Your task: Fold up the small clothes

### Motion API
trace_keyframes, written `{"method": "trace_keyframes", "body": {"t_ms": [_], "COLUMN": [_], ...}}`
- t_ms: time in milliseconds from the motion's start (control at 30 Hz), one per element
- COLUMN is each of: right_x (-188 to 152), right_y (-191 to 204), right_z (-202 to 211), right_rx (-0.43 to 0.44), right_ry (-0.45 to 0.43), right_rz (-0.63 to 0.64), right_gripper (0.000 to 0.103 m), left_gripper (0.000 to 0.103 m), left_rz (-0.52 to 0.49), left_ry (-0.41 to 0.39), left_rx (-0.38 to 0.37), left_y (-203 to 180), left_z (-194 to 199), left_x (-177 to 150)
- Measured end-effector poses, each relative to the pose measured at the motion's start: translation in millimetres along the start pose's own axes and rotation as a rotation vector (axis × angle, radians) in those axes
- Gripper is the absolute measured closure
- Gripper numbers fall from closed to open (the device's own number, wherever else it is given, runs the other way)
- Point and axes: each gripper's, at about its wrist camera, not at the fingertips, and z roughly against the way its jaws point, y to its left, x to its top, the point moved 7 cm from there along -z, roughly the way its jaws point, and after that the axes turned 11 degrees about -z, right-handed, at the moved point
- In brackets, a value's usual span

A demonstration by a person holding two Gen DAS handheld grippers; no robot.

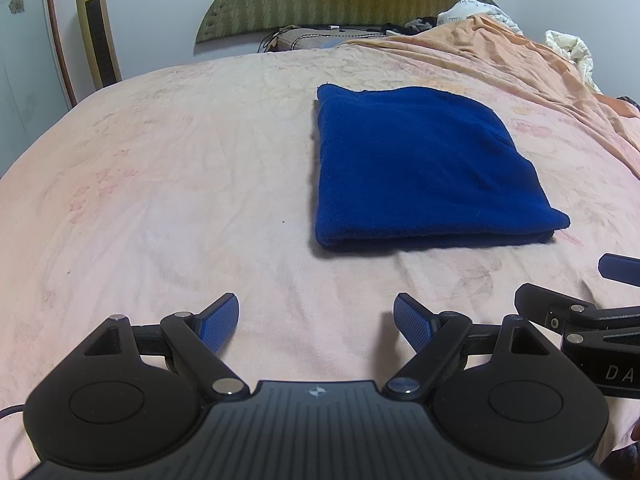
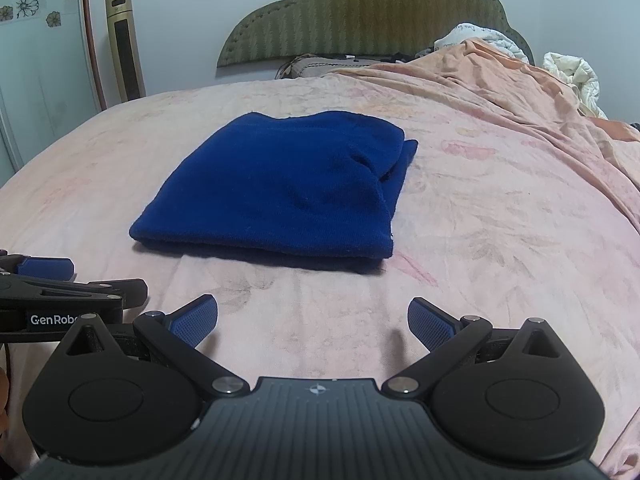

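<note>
Nearest to me, the left gripper [image 1: 316, 322] stands with its jaws spread wide and nothing between them, its blue ribbed pads [image 1: 218, 322] poised above bare sheet. The right gripper [image 2: 313, 322] shows the same condition: jaws wide apart, empty, pads [image 2: 194, 320] clear of any cloth. The two tools sit side by side, each visible at the edge of the other's camera. I note both point downward at the pink bedsheet [image 1: 160, 184], which is faintly patterned and lightly creased. Just beyond the fingertips, apart from both grippers, lies the blue garment [image 2: 280, 196], folded into a compact, roughly square stack resting flat on the sheet; its near folded edge is thick and even, and a loose layer shows at its far right corner. It lies ahead and to the right of the left gripper, ahead and slightly left of the right one. Farther right, an orange blanket [image 2: 500, 92] is heaped. At the far end I see a green padded headboard [image 2: 372, 20] and, far left, a gold tower fan [image 2: 124, 44] against the wall.
</note>
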Motion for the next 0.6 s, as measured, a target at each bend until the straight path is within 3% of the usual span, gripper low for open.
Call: {"method": "trace_keyframes", "body": {"t_ms": [600], "right_x": [0.0], "right_y": [1.6], "right_z": [-0.5], "right_rx": [0.002], "right_ry": [0.000], "right_rz": [0.006], "right_gripper": [0.000], "left_gripper": [0.018], "left_rz": [0.000], "left_ry": [0.003], "left_rx": [0.000], "left_y": [0.1], "left_z": [0.0], "left_x": [-0.4]}}
